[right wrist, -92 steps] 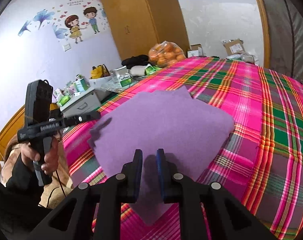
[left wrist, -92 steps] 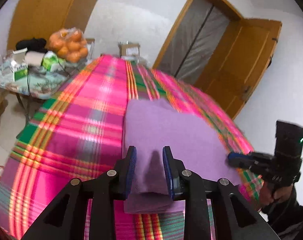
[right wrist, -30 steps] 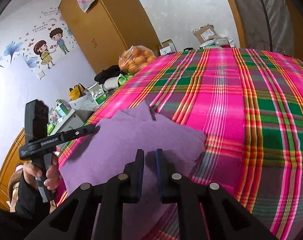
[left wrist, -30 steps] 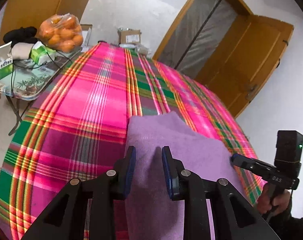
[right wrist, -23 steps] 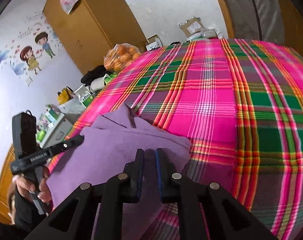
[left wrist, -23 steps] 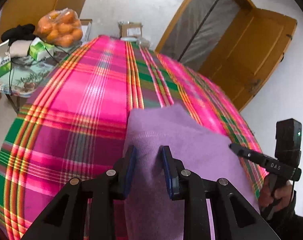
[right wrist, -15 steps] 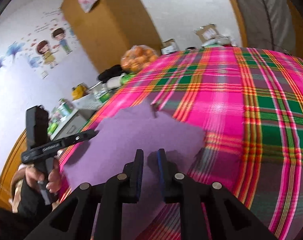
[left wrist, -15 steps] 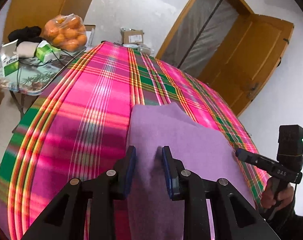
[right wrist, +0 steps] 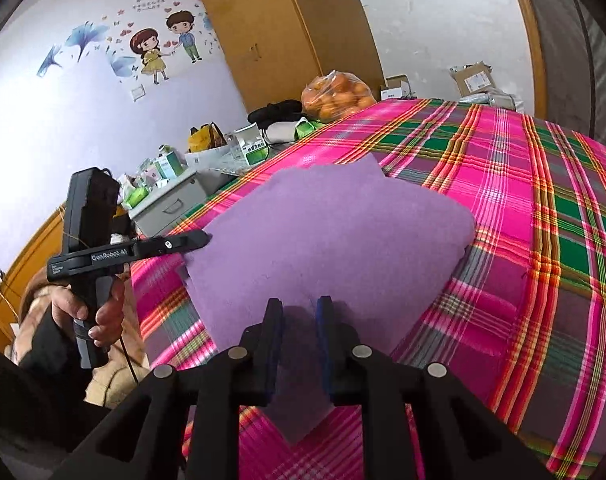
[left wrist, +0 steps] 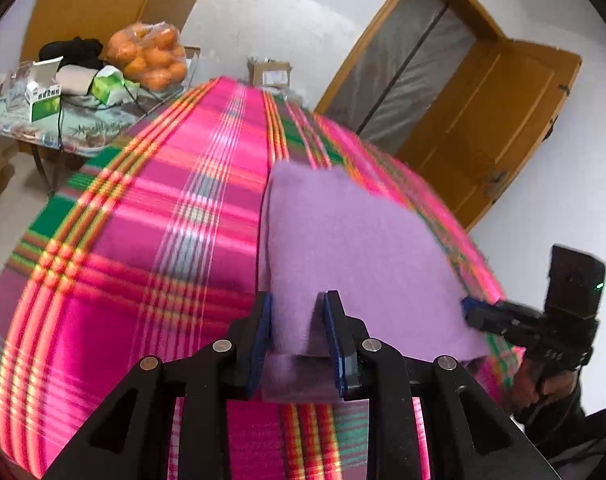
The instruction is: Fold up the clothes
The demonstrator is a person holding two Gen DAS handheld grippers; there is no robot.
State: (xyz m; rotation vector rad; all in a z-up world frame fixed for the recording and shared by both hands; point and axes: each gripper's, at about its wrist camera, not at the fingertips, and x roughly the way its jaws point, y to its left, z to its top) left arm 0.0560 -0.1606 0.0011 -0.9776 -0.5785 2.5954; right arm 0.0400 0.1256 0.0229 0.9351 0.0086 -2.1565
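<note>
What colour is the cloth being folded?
Plain purple cloth, no pattern; clearest in the right wrist view.

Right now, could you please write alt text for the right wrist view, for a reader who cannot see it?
A purple cloth lies on a pink plaid bedcover, its near corner between the parted fingers of the right hand-held gripper, whose jaws have just been opening. At left, a hand holds the left hand-held gripper at the cloth's edge; a bag of oranges sits behind.

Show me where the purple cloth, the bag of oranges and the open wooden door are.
purple cloth (left wrist: 355,248): left wrist view, middle of its top face
bag of oranges (left wrist: 149,56): left wrist view, centre of the bag
open wooden door (left wrist: 491,120): left wrist view, middle of its panel
</note>
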